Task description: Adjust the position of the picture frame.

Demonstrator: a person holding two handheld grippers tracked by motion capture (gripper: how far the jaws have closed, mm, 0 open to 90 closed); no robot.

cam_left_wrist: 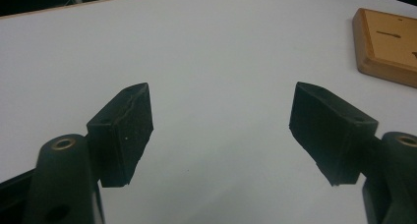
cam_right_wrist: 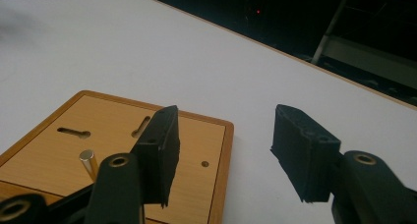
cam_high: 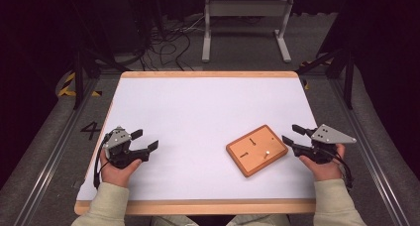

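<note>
From the high view I saw my left gripper (cam_high: 147, 139) wide open, well apart from the wooden board (cam_high: 257, 149); my right gripper (cam_high: 293, 134) gaped beside it. In the right gripper view, a metal pin (cam_right_wrist: 88, 161) stood by its near jaw.

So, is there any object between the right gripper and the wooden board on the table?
Nothing visible stands between them. The right gripper hangs with open, empty jaws just beside the wooden board, and only bare white table lies in the gap. A small metal pin stands up from the board itself.
</note>
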